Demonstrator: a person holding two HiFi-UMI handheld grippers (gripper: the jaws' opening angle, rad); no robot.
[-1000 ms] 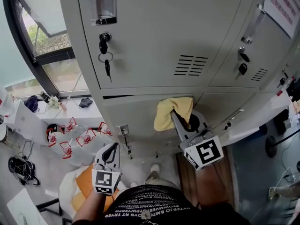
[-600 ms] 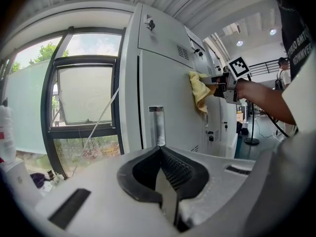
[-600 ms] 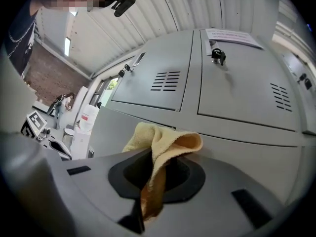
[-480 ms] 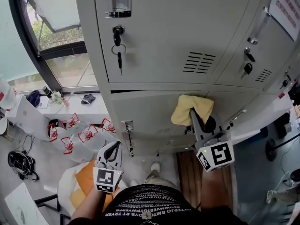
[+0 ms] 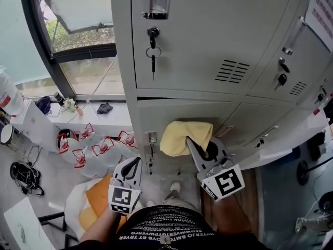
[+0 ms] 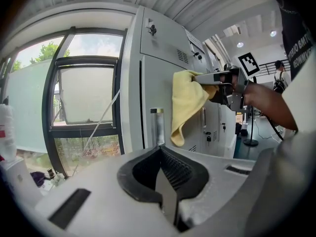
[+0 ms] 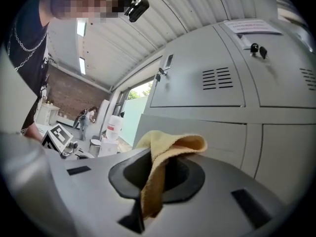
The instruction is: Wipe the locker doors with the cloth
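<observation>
A yellow cloth is pressed against the lower grey locker door, just right of its latch. My right gripper is shut on the cloth, and in the right gripper view the cloth bunches between the jaws and folds over them. The left gripper view shows the cloth hanging from the right gripper against the door. My left gripper hangs low at the left, away from the lockers, shut with nothing in it.
The upper locker door has keys hanging from its lock and a vent. More lockers run to the right. A window is at the left, with plastic bags and an orange bag on the floor below.
The right gripper slid the cloth to the right along the lower door, then back left toward the latch. The left gripper has stayed low and shut.
</observation>
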